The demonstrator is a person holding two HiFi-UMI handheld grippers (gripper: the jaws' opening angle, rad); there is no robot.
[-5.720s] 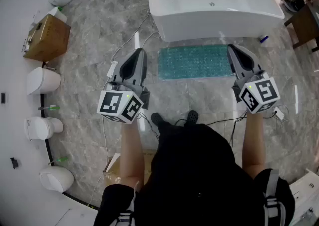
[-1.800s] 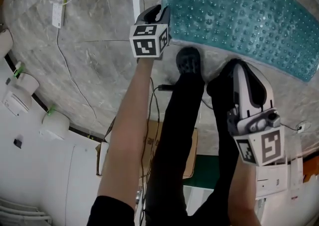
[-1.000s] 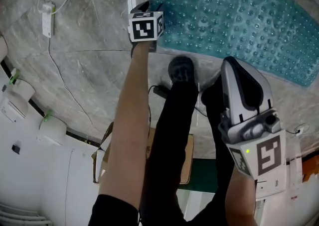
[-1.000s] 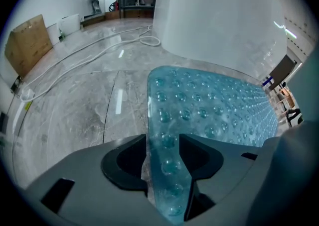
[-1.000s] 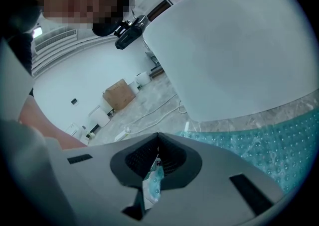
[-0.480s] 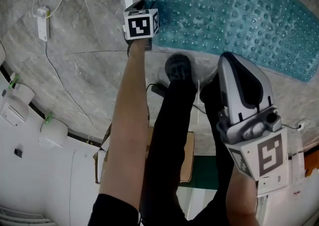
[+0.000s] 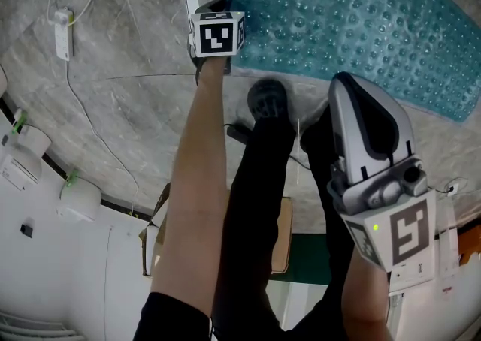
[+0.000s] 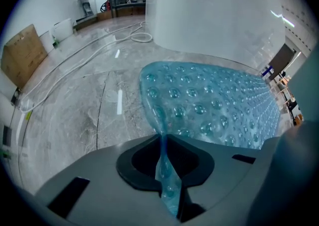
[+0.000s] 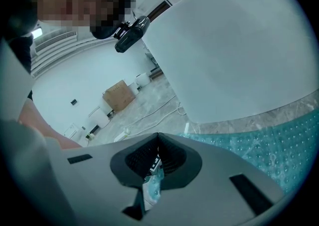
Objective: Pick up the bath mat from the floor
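Observation:
The teal, bubble-textured bath mat (image 7: 361, 16) lies on the marble floor in front of the white bathtub (image 8: 214, 16). My left gripper (image 7: 220, 7) is down at the mat's near left corner. In the left gripper view its jaws (image 8: 162, 138) are closing, and a fold of the mat's (image 8: 209, 105) edge is pinched upright between them. My right gripper (image 7: 355, 84) hangs above the floor near the person's legs, shut and holding nothing. In the right gripper view (image 9: 158, 136) the mat (image 9: 279, 150) and the bathtub (image 9: 239, 46) lie ahead.
A white power strip (image 7: 62, 31) with trailing cables lies on the floor to the left. The person's black shoe (image 7: 267, 99) stands just short of the mat. A cardboard box (image 7: 284, 238) sits behind the legs. White toilets (image 7: 81, 193) line the left wall.
The left gripper has edged onto the mat's corner, and the corner now stands slightly bunched at its tips. The right gripper has stayed about where it was.

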